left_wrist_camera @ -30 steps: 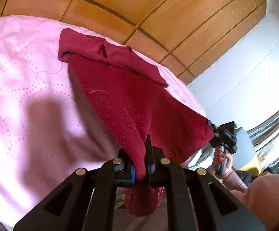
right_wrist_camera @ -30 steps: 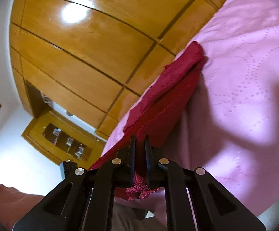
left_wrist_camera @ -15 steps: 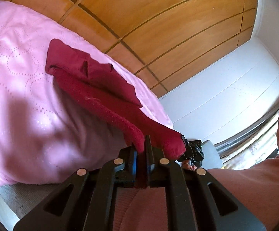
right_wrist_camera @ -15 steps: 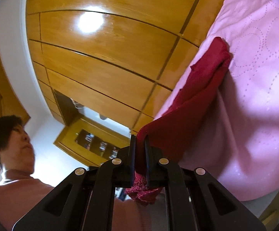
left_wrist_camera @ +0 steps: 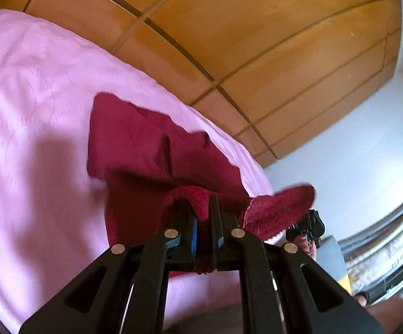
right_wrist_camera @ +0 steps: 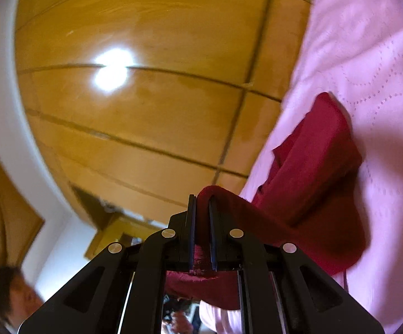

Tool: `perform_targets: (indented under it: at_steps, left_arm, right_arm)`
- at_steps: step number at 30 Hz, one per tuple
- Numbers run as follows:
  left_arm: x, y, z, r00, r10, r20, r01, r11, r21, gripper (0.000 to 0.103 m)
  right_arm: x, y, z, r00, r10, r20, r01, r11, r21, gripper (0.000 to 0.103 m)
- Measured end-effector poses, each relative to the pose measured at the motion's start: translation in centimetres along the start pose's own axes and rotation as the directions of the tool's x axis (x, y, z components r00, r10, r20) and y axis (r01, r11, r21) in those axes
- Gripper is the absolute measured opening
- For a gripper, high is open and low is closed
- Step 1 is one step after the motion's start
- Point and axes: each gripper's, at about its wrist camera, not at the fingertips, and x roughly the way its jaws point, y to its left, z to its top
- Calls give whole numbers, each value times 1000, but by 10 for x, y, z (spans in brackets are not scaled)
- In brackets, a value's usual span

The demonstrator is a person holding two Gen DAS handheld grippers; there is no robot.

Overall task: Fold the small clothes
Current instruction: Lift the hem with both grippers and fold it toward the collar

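A: Setting? A bed under a pink cover [left_wrist_camera: 34, 89], with a wood-panelled wardrobe [left_wrist_camera: 257, 27] behind it and a white wall to the right.

B: And the work piece? A dark red garment [left_wrist_camera: 145, 144] lies on the cover, its far part already doubled over and resting flat; the near edge is raised off the bed.

A: Fingers? The left gripper [left_wrist_camera: 204, 217] is clamped narrow on the near hem. The right gripper [right_wrist_camera: 201, 214] is likewise pinched on the same cloth [right_wrist_camera: 312, 172] at the opposite near corner; it also shows small at the right of the left view [left_wrist_camera: 308, 226].

B: Step in hand? Judged a fold of the near edge over the far part.

A: Next move? Probably carrying both corners evenly toward the far edge, lowering them aligned, then releasing together; uneven travel would skew the fold.
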Motion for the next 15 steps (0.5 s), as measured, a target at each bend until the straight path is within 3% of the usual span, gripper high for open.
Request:
perform_targets:
  at_steps: [5, 10, 13, 14, 15]
  left_arm:
    - [44, 28, 39, 996, 92, 11, -92, 995, -27, 6]
    - [88, 52, 58, 986, 157, -53, -161, 984, -79, 6]
    - [106, 58, 62, 976, 204, -82, -211, 974, -87, 7]
    - [109, 58, 62, 975, 208, -81, -215, 973, -85, 12]
    - [112, 58, 62, 976, 203, -80, -209, 974, -85, 16]
  right_arm:
    - [32, -39, 34, 991, -120, 60, 112, 986, 121, 8]
    - [32, -69, 65, 968, -175, 177, 136, 967, 214, 7]
    - [36, -68, 72, 945, -286, 160, 258, 950, 175, 7]
    - [40, -64, 72, 943, -302, 138, 283, 948, 143, 8]
    - [49, -58, 70, 942, -323, 91, 317, 945, 78, 16]
